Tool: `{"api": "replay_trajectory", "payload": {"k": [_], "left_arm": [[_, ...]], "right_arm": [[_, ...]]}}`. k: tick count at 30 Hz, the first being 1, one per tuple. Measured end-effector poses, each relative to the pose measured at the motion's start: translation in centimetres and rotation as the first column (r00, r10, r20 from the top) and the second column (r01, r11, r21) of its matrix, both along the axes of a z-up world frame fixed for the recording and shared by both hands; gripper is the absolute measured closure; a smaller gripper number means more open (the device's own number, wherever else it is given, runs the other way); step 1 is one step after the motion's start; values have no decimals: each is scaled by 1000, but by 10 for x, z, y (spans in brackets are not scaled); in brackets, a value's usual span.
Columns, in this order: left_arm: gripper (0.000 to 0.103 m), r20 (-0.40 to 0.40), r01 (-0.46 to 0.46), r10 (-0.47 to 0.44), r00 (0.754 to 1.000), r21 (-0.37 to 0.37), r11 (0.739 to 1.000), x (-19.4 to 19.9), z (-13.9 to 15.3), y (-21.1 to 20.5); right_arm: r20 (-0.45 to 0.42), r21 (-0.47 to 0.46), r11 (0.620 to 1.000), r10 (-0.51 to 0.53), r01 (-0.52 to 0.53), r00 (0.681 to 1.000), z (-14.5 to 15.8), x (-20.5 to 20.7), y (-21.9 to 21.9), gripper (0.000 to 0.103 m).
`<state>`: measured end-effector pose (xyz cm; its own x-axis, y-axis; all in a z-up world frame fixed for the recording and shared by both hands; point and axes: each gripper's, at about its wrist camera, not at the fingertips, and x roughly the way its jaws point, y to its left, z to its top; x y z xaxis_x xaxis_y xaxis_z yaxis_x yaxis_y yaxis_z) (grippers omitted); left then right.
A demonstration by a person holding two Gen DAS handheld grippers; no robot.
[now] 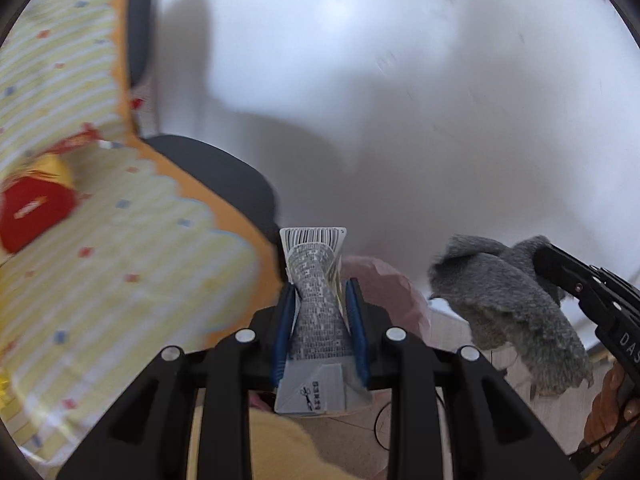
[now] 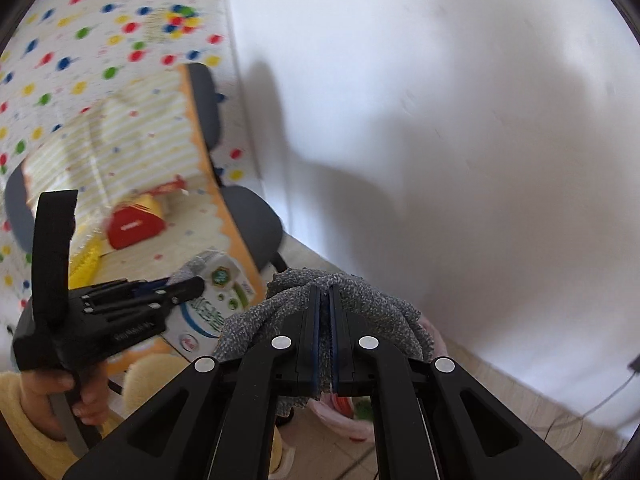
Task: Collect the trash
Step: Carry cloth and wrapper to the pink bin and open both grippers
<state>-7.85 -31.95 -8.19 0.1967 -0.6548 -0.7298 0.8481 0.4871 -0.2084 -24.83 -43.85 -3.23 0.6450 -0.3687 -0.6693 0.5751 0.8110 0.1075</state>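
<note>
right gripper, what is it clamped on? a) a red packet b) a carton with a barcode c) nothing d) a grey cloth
D: the right gripper has its jaws pressed nearly together on the grey cloth, which bunches around them; the barcoded carton sits in the left gripper instead.

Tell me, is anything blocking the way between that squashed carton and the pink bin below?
Nothing visible does. The left gripper holds the flattened carton just above the pink bin, with open air between. The grey cloth in the right gripper hangs beside it, not underneath.
</note>
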Motion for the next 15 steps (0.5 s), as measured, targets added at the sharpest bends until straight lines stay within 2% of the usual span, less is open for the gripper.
{"api": "replay_trajectory", "payload": {"k": [7,15], "left_arm": [[78,-5,59,-59,998,88,994,-10,-45,-60],[78,-27,96,-93,995,169,981,4,-80,-99]], "right_arm": [[-37,98,994,-53,56,998,-49,7,-46,98],[-78,177,980,-75,88,994,-88,20,-80,93]]}}
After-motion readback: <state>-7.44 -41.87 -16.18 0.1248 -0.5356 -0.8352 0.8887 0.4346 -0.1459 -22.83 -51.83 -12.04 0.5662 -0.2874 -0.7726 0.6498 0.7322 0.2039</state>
